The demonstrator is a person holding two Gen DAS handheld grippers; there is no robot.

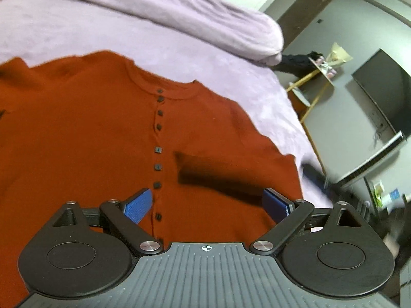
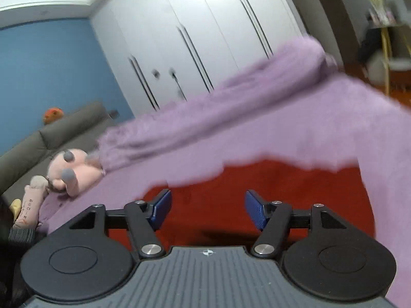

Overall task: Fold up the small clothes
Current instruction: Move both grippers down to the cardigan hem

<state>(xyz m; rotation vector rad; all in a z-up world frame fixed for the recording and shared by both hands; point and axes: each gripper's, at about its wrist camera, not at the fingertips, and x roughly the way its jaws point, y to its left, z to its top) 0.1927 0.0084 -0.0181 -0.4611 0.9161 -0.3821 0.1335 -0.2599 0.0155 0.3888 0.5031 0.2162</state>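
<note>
Cardigan (image 1: 102, 133) beneath left hand-held gripper (image 1: 208, 205)

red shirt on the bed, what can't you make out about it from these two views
- Hem of the shirt: left wrist view, hidden behind the left gripper.
- One sleeve: left wrist view, cut off by the left edge of the picture.
- Buttons and collar: right wrist view, motion blur leaves the shirt a plain red patch.
- Near part of the shirt: right wrist view, hidden behind the right gripper.
</note>
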